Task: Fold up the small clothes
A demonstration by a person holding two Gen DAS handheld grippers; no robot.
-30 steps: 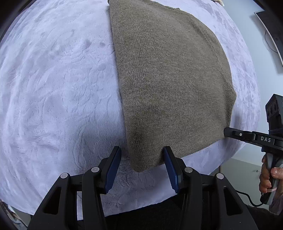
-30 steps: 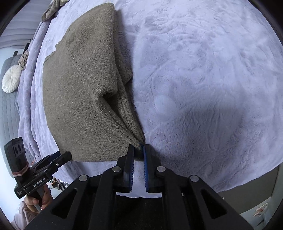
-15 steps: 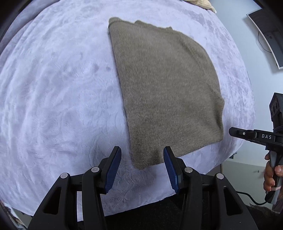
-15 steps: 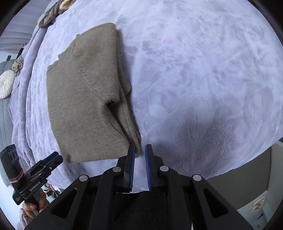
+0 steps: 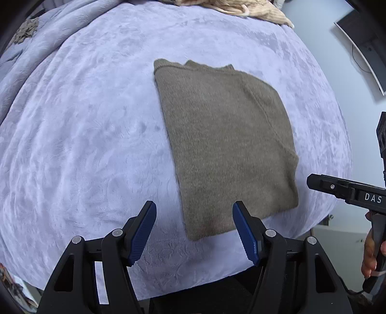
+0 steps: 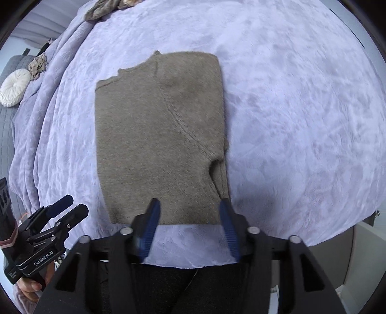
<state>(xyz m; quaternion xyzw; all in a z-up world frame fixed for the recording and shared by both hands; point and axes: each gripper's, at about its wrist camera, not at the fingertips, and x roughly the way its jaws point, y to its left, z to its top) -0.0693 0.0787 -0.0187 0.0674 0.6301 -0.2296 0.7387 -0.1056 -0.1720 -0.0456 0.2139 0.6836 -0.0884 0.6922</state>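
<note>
A brown knit sweater lies folded into a flat rectangle on the lilac blanket; it also shows in the right wrist view. My left gripper is open and empty, held above the sweater's near left corner. My right gripper is open and empty, held above the sweater's near right edge. The right gripper shows at the right edge of the left wrist view, and the left gripper shows at the lower left of the right wrist view.
The blanket covers a bed whose near edge runs just below both grippers. A beige garment lies at the far side, a grey-brown one at the far left. A round white cushion sits left. A monitor hangs at right.
Both grippers have lifted and pulled back from the sweater. The right gripper, shut at the sweater's near right corner, has opened. The sweater now lies flat and free.
</note>
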